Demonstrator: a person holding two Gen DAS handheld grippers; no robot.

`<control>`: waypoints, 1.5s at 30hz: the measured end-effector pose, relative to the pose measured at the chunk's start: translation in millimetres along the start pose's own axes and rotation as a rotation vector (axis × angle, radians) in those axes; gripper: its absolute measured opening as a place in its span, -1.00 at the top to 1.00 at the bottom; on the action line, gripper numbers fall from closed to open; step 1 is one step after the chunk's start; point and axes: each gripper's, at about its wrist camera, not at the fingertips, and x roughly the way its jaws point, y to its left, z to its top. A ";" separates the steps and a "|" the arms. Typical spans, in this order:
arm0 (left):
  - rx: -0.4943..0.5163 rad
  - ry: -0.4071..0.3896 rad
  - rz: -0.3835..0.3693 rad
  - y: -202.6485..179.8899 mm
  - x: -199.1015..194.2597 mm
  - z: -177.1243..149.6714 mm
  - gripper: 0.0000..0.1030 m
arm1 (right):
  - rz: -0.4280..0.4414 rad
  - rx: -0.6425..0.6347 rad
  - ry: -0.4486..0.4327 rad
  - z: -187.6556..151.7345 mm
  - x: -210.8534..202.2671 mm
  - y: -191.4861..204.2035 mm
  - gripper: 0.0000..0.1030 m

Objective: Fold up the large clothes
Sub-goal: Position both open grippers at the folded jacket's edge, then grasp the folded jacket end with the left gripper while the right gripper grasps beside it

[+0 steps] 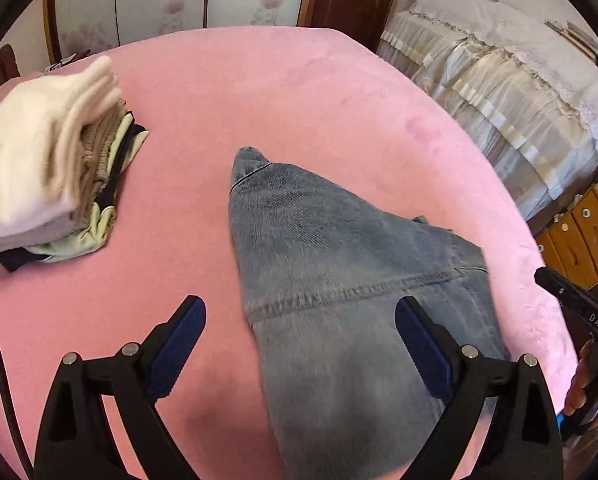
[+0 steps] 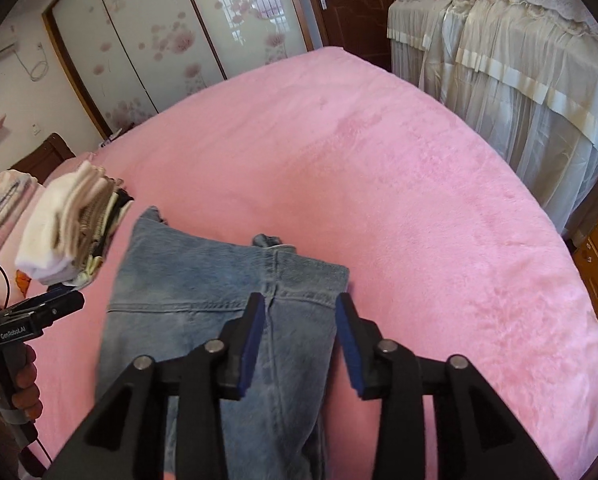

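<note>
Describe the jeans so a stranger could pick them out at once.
Start at the pink bedspread that fills the view. The faded blue denim jeans lie spread flat near its front edge, beside a stack of folded clothes. Unlike that pale, neatly piled stack, they are a single unfolded garment with visible seams.

A wide stretch of bare pink bedspread [image 2: 419,184] lies open beyond and to the right of the jeans [image 2: 219,292]. A tall stack of folded clothes [image 1: 47,168] blocks the left side, just beside the jeans.
</note>
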 end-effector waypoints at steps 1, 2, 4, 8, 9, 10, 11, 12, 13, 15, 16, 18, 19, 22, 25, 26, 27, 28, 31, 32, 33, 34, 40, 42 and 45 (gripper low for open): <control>-0.006 0.000 -0.010 -0.3 -10.3 -1.9 -0.91 | 0.003 -0.005 -0.004 -1.7 -8.3 1.6 0.14; -0.013 -0.004 -0.019 -0.7 -22.9 -6.3 -0.94 | -0.001 -0.016 -0.013 -5.9 -19.8 5.2 0.10; -0.014 -0.018 -0.031 -4.3 -43.2 -17.1 -0.95 | -0.017 -0.052 -0.028 -13.3 -38.8 13.3 0.06; 0.004 -0.060 -0.045 -10.7 -81.1 -32.0 -0.95 | -0.052 -0.143 -0.060 -25.4 -72.9 26.7 -0.02; 0.008 -0.071 -0.053 -11.4 -90.8 -36.1 -0.95 | -0.057 -0.161 -0.069 -27.3 -81.3 30.2 -0.09; 0.007 -0.076 -0.056 -13.2 -97.9 -39.4 -0.95 | -0.068 -0.181 -0.086 -30.1 -91.4 35.3 -0.13; 0.001 -0.084 -0.058 -15.3 -108.2 -43.1 -0.95 | -0.091 -0.200 -0.106 -32.4 -100.3 40.0 -0.21; -0.001 -0.093 -0.052 -17.4 -114.3 -45.2 -0.95 | -0.110 -0.217 -0.120 -33.9 -107.0 42.6 -0.29; 0.004 -0.101 -0.028 -21.0 -121.8 -47.9 -0.95 | -0.133 -0.248 -0.137 -35.2 -116.3 47.7 -0.30; 0.026 -0.142 -0.015 -27.5 -136.2 -52.9 -0.95 | -0.147 -0.287 -0.155 -37.2 -130.3 54.4 -0.31; 0.040 -0.168 0.007 -30.7 -144.0 -55.8 -0.95 | -0.144 -0.295 -0.156 -37.3 -134.9 55.2 -0.31; 0.069 -0.199 0.018 -36.6 -155.5 -61.0 -0.95 | -0.130 -0.299 -0.152 -38.1 -144.1 57.3 -0.35; 0.084 -0.198 0.001 -38.6 -158.4 -63.4 -0.95 | -0.124 -0.296 -0.147 -38.0 -145.7 58.6 -0.39; 0.115 -0.153 -0.039 -42.1 -154.0 -68.9 -0.95 | -0.088 -0.278 -0.151 -38.9 -148.5 55.8 -0.68; 0.121 -0.083 -0.049 -39.2 -134.3 -76.0 -0.95 | -0.052 -0.239 -0.090 -37.8 -132.6 45.8 -0.72; 0.110 -0.056 -0.057 -36.0 -125.2 -78.2 -0.95 | -0.044 -0.218 -0.059 -37.4 -122.6 39.8 -0.72; 0.099 -0.037 -0.069 -32.7 -116.5 -80.0 -0.95 | -0.033 -0.195 -0.026 -37.0 -111.6 32.3 -0.72; 0.083 -0.018 -0.096 -28.0 -106.7 -81.6 -0.95 | -0.023 -0.175 -0.001 -37.7 -102.9 26.0 -0.72; 0.020 0.016 -0.177 -12.5 -80.1 -86.6 -0.95 | 0.026 -0.088 0.082 -42.3 -75.1 3.1 -0.72; 0.004 0.035 -0.194 -8.3 -70.7 -87.6 -0.95 | 0.039 -0.065 0.100 -44.7 -68.2 -2.7 -0.72; -0.009 0.057 -0.206 -4.0 -60.0 -88.6 -0.95 | 0.054 -0.035 0.120 -47.0 -58.6 -10.9 -0.72; -0.022 0.081 -0.220 0.4 -48.9 -89.6 -0.95 | 0.064 -0.017 0.134 -51.3 -51.4 -13.2 -0.72; -0.111 0.201 -0.264 15.5 7.0 -93.5 -0.95 | 0.126 0.045 0.194 -63.3 -11.3 -29.2 -0.72; -0.114 0.213 -0.251 16.2 21.1 -93.8 -0.95 | 0.141 0.052 0.205 -64.7 1.0 -31.4 -0.72; -0.117 0.238 -0.273 16.1 40.3 -92.7 -0.95 | 0.164 0.046 0.229 -62.3 20.0 -30.9 -0.72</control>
